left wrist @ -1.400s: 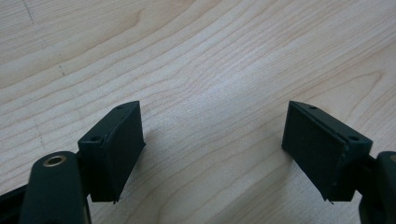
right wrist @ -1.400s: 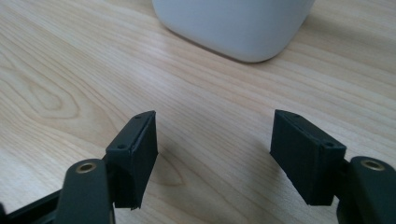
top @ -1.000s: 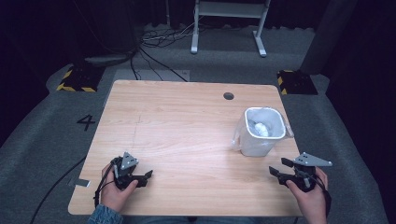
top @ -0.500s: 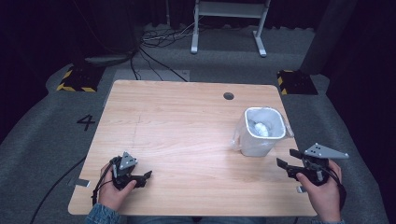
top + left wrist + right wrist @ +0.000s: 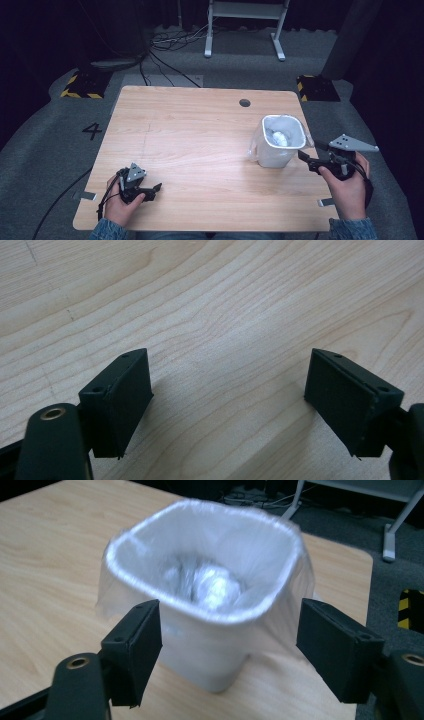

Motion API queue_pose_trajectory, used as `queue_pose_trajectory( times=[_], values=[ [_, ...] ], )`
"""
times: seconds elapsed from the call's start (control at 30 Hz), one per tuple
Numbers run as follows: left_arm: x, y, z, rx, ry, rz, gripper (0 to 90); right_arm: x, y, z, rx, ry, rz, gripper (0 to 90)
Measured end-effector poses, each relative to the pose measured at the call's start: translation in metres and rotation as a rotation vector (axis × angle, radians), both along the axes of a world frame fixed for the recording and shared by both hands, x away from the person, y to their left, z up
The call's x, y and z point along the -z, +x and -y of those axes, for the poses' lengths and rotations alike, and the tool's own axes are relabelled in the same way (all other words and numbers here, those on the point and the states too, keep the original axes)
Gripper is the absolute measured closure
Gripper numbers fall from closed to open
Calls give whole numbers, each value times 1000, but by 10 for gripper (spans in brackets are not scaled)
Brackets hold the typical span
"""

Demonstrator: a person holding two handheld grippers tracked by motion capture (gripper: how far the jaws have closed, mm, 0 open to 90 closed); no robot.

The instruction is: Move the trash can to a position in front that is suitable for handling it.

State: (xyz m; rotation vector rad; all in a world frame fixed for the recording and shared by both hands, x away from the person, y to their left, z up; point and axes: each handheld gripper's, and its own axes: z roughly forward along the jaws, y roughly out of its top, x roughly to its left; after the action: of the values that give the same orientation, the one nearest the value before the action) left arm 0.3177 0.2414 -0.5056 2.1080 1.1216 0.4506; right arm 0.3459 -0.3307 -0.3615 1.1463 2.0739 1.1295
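Standing at the table (image 5: 200, 130), I note a small white bin (image 5: 281, 142) on its right half, upright, lined with a clear bag (image 5: 295, 580) whose edge folds over the rim and hangs down the sides; crumpled pale waste (image 5: 212, 587) lies at the bottom of the bin. The right gripper (image 5: 306, 156) is held just beside the bin, on its right and toward the near edge, jaws pointing at the bin's side; in the right gripper view (image 5: 230, 655) the jaws stand wide, one to each side of the bin's body, apart from it; they have just been opening further, and nothing is clamped between them; the pads press on nothing. The right hand (image 5: 345, 187) grips the body of the tool, its grey plate (image 5: 352, 143) uppermost. The left gripper (image 5: 150, 190) lies low at the near left corner of the table, well apart from the bin; the left hand (image 5: 120, 205) holds it; in the left gripper view (image 5: 227, 405) its jaws are spread wide over bare wood, holding nothing. A round cable hole (image 5: 244, 102) sits near the far edge. Floor marking "4" (image 5: 92, 131) lies left of the table.
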Motion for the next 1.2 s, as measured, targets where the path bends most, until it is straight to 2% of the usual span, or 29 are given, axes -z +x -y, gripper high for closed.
queue_pose_trajectory(
  times=[0.13,0.27,0.43,0.57,0.63,0.83,0.93,1.2],
  values=[
    [0,0,0,1,3,1,185,-5,13,-1,17,4,17,261],
    [0,0,0,0,-1,1,186,-1,29,-2,20,2,7,252],
    [0,0,0,-1,0,2,186,8,45,-3,9,12,-21,250],
    [0,0,0,0,0,0,185,16,53,-7,-2,52,-44,252],
    [0,0,0,1,1,0,185,18,53,-10,1,67,-47,234],
    [0,0,0,1,-1,0,186,19,50,-21,3,69,-44,221],
    [0,0,0,1,2,1,186,20,44,-32,7,88,-53,221],
    [0,0,0,0,-2,2,185,22,22,-66,-10,95,-49,218]
  ],
)
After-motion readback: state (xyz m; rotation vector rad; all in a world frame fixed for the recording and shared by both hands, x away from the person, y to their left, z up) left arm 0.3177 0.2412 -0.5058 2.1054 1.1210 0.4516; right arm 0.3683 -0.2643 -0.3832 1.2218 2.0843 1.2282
